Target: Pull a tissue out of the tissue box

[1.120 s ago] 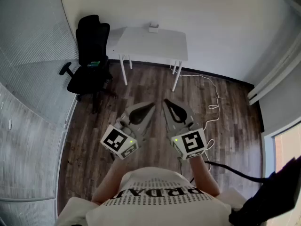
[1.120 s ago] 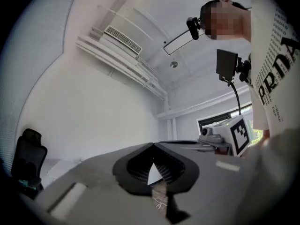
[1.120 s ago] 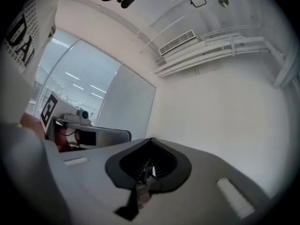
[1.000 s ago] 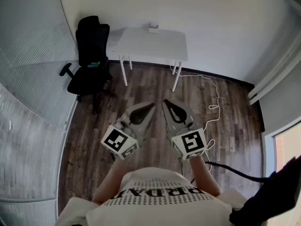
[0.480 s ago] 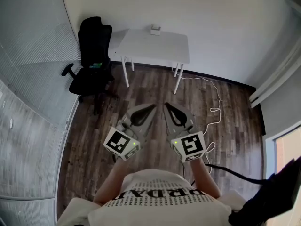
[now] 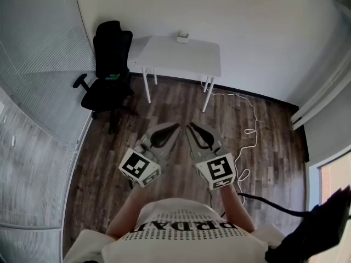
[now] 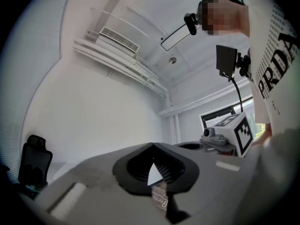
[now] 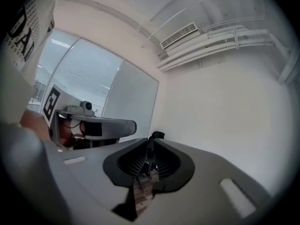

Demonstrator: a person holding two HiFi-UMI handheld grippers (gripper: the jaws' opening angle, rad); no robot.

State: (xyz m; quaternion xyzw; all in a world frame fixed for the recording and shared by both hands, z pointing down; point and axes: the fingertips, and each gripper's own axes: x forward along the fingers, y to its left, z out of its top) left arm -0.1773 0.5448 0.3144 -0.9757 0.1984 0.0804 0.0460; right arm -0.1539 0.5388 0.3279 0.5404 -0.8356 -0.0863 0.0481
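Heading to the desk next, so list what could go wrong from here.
The white cable loops across the floor right of the desk; a foot could catch it. The black cable lies close by at the right, another likely snag. The small box sits at the desk's far edge, a long reach that might tip it.

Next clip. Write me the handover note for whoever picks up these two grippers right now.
Left gripper: shut, empty.
Right gripper: jaws have just been opening, slightly apart, nothing between them.
Small pale box, probably the tissue box, sits on the white rectangular table by the far wall, out of reach.
Done: nothing yet, no tissue pulled.
To do: approach table, grip a tissue, pull it out.
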